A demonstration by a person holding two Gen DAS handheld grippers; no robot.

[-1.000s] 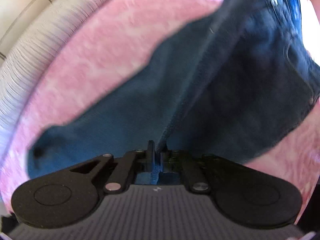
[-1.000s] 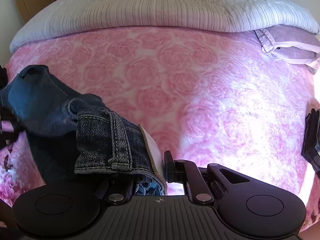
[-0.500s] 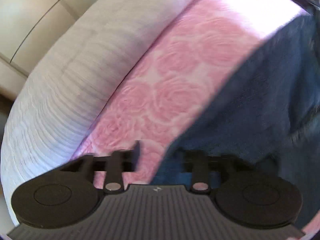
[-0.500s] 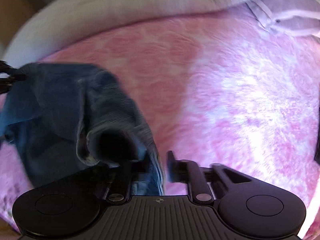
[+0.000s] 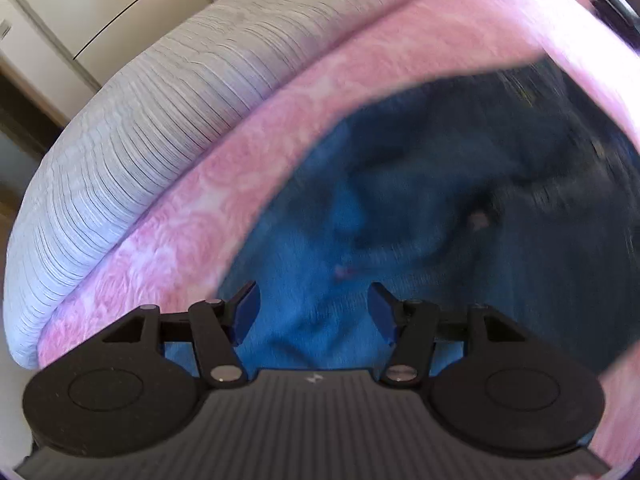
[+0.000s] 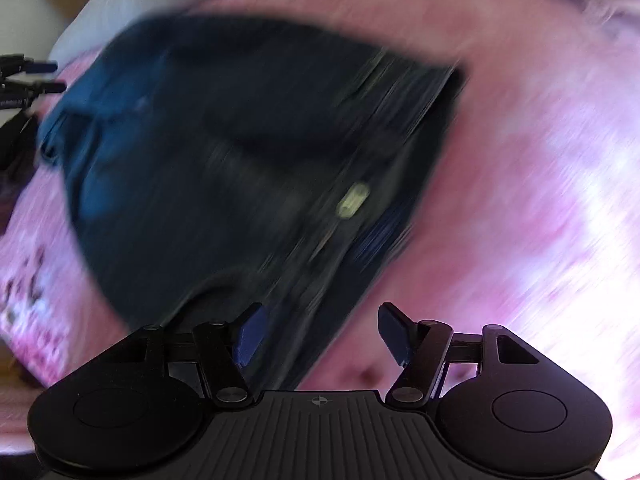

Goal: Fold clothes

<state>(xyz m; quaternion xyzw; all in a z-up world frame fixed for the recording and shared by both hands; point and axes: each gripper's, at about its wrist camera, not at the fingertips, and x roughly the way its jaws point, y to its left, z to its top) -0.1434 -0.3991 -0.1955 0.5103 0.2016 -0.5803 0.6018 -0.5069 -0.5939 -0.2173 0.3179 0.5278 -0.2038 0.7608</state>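
Blue jeans [image 5: 440, 208] lie bunched on pink bed cover [image 5: 248, 184]. Left tongs [image 5: 314, 308] just opened wide, above jeans, nothing gripped. Right tongs [image 6: 320, 332] just opened too, over jeans edge, not pinching.

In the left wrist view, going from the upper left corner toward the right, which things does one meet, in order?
Cream cabinet doors → white ribbed cover → pink rose-patterned blanket → blue jeans.
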